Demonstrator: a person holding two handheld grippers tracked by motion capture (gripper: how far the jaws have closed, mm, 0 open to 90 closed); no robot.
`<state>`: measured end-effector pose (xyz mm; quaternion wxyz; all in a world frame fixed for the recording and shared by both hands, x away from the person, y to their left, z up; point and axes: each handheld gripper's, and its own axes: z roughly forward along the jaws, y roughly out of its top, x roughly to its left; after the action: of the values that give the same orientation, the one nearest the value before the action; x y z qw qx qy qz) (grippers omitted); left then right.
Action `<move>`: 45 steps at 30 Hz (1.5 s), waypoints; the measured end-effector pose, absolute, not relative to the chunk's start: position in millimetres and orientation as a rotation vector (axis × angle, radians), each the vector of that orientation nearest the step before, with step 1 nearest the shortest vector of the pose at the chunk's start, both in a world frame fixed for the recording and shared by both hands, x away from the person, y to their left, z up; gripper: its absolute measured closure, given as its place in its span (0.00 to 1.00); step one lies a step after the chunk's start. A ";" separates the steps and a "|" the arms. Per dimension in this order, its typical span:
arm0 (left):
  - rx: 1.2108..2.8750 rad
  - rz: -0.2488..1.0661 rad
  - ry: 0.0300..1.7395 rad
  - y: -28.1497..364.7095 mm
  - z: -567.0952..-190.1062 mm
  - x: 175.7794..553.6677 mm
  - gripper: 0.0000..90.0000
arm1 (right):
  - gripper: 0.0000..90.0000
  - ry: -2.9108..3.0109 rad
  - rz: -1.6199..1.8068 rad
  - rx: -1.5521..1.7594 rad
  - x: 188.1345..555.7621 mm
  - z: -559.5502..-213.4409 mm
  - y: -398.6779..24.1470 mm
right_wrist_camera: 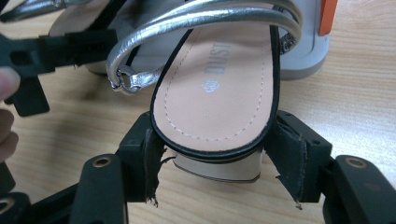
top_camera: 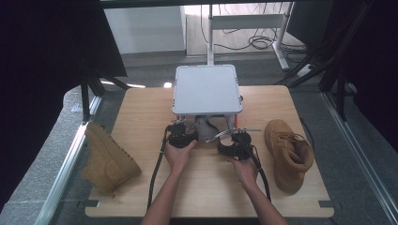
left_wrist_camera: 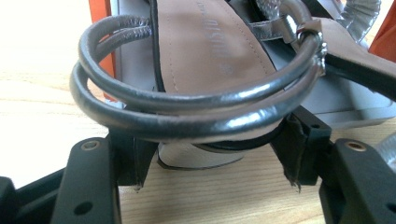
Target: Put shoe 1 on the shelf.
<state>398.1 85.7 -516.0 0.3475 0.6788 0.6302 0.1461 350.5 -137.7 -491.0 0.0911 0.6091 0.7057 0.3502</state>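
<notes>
Two silver strappy sandals with tan insoles lie heel-first toward me at the foot of a grey box stand [top_camera: 206, 89]. My left gripper [top_camera: 182, 133] [left_wrist_camera: 215, 161] has its pads on both sides of the heel of the left sandal [left_wrist_camera: 205, 51], under its looped ankle strap. My right gripper [top_camera: 233, 143] [right_wrist_camera: 217, 158] clasps the heel of the right sandal [right_wrist_camera: 219, 93] [top_camera: 225, 135] the same way. Both heels rest on the wooden table [top_camera: 141, 117]. The left gripper's black body [right_wrist_camera: 46, 51] and a person's fingers [right_wrist_camera: 7, 84] also appear at the left of the right gripper view.
A tan boot [top_camera: 105, 159] lies on its side over the table's left edge. Its mate [top_camera: 288, 152] stands at the right. The grey stand has orange parts [right_wrist_camera: 328, 16] on its legs. Bare wood lies in front of the hands; desk legs and cables lie beyond the table.
</notes>
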 end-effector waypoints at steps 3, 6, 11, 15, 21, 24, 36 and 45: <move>1.761 0.379 1.634 85.6 -515.9 398.0 0.40 | 0.43 2.087 1.048 1.823 353.9 -491.5 -136.5; 1.762 0.380 1.634 85.5 -516.0 398.1 0.40 | 0.43 2.080 1.050 1.826 356.6 -492.5 -135.8; 1.764 0.378 1.634 85.5 -515.8 398.2 0.41 | 0.43 2.046 1.070 1.836 358.7 -493.5 -134.7; 1.772 0.378 1.632 85.9 -515.5 398.5 0.41 | 0.43 2.036 1.068 1.850 361.6 -493.5 -132.9; 1.774 0.384 1.629 85.8 -515.6 398.7 0.41 | 0.43 2.009 1.080 1.864 368.7 -494.2 -131.6; 1.775 0.383 1.629 85.9 -515.6 398.7 0.41 | 0.43 2.001 1.082 1.874 372.6 -495.3 -130.2; 1.777 0.383 1.628 85.9 -515.6 398.8 0.41 | 0.43 1.995 1.079 1.904 383.3 -502.8 -123.9; 1.773 0.380 1.631 85.2 -515.6 398.5 0.41 | 0.43 1.991 1.065 1.896 385.6 -501.8 -122.7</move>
<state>398.5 85.2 -515.6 0.3442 0.6826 0.6279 0.1461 385.6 -122.7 -501.8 0.0964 0.6400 0.6722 0.3597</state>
